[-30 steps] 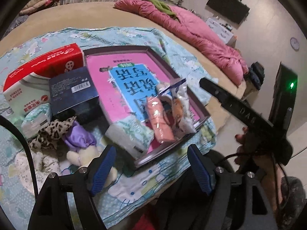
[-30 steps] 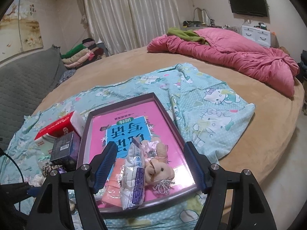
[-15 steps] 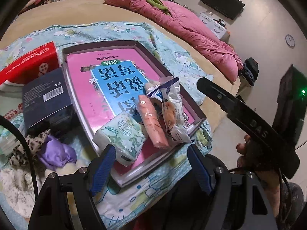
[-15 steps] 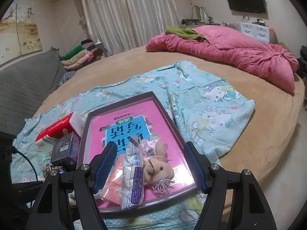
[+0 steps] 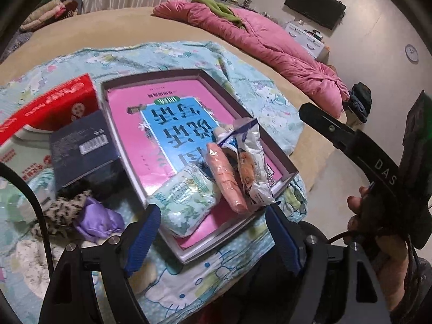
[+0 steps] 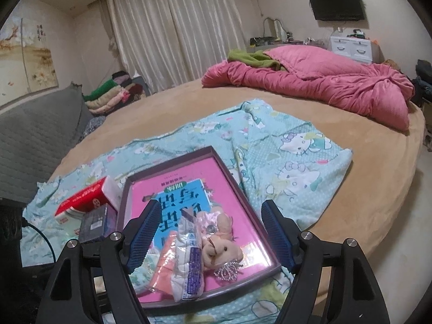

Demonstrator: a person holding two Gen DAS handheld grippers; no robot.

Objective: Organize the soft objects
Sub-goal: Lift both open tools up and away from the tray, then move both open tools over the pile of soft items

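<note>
Tray (image 6: 244, 202) on a patterned cloth (image 6: 297, 156) holds a tissue pack (image 5: 186, 197), peach roll (image 5: 225, 178), snack bag (image 6: 189, 264) and plush toy (image 6: 221, 248). Left gripper (image 5: 213, 240) and right gripper (image 6: 209, 236) hover above, jaws wide, just opening further, gripping nothing.

Glossy pink paper lines the tray (image 5: 280, 159), crinkly plastic wraps the tissue pack (image 5: 189, 194), and the blanket (image 6: 291, 156) is matt printed cloth.

The shallow tray (image 5: 286, 174) on the bed is seen steeply from above and close in the left wrist view; the same tray (image 6: 244, 193) is seen lower-centre in the right wrist view, shallower, curtains behind.
</note>
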